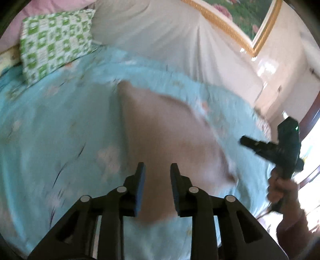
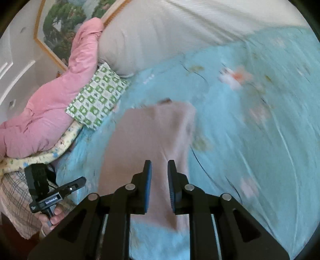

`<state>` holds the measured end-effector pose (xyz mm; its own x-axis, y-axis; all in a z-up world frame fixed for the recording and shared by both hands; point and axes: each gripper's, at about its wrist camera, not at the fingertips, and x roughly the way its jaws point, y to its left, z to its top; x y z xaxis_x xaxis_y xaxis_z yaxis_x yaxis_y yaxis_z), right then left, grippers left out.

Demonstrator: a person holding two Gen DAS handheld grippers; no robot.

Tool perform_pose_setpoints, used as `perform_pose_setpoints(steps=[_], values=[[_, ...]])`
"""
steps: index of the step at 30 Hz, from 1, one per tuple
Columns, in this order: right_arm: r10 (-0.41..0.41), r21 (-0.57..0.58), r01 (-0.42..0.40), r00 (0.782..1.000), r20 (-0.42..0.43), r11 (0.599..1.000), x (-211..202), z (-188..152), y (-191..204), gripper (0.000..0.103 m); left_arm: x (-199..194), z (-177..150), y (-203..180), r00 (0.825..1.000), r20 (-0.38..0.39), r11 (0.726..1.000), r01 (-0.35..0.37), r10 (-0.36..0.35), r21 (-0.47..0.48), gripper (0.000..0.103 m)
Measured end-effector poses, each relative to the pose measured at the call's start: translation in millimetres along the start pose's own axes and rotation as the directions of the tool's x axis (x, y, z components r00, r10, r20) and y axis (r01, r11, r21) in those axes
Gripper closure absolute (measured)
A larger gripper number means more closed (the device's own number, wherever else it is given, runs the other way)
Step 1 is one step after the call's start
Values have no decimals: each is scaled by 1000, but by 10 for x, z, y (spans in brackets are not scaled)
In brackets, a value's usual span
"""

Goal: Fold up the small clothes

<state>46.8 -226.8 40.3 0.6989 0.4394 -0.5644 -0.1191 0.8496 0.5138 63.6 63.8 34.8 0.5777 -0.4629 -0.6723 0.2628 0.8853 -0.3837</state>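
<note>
A small dusty-pink garment (image 1: 166, 128) lies flat on the light blue floral bedsheet (image 1: 50, 130); both views are motion-blurred. My left gripper (image 1: 157, 170) hovers over the garment's near part, jaws open and empty. In the right wrist view the garment (image 2: 148, 136) stretches away from my right gripper (image 2: 159, 167), which is open and empty above its near end. The right gripper also shows at the right edge of the left wrist view (image 1: 248, 141), and the left gripper at the lower left of the right wrist view (image 2: 80, 182).
A green-and-white checked pillow (image 1: 56, 44) and a pink quilt (image 2: 50, 104) lie at the head of the bed. A cream cover (image 1: 170, 36) drapes the headboard under a gold-framed picture (image 1: 250, 18). A plaid cloth (image 2: 18, 196) is at the bedside.
</note>
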Motion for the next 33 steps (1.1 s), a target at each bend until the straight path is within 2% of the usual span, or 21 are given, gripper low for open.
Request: perform_pose_setpoints(steps=[1,3,6,8,12,14,16,18,21,25,29,33], values=[[1,-9,-1,1000,2,1000,112,84,79,74,105,110,-10,1000,7,1000,-2,2,-3,77],[28,-16,-28,999,-28,999,396,242,195,71,336,327,6,1000,-4,1000,-17,17,-16,77],[37,-9,-38,997,-72,999,802,419,302,71,717,610,133,998,-43,997,-42,39,-71,77],[34,-9,-35,996,-86,999,980,486,320,71,850,683,239,998,-63,993,-39,32,-109,77],[-14,34,18,993,-115,999,1285,548,98,71,1137,814,489,993,-113,984,-36,16,-177,81],[-25,58,32,992,-120,998,1372,550,-41,73,1282,859,577,989,-143,979,-58,30,-196,88],[-27,57,34,992,-123,998,1443,536,-139,83,1440,857,646,985,-168,977,-83,51,-194,87],[-41,41,46,993,-107,998,1466,536,-180,84,1505,844,606,983,-164,982,-111,86,-153,87],[-33,60,38,996,-89,997,1417,553,-217,84,1450,867,584,982,-156,983,-125,104,-131,87],[-33,27,35,998,-62,999,1144,496,-135,81,1056,762,429,990,-105,991,-104,95,-83,88],[18,-47,-20,999,-44,999,769,251,-46,81,554,416,188,998,-61,1000,1,-2,-21,88],[33,-90,-40,997,-72,995,518,-115,82,81,269,15,-61,995,-56,996,86,-84,38,89]])
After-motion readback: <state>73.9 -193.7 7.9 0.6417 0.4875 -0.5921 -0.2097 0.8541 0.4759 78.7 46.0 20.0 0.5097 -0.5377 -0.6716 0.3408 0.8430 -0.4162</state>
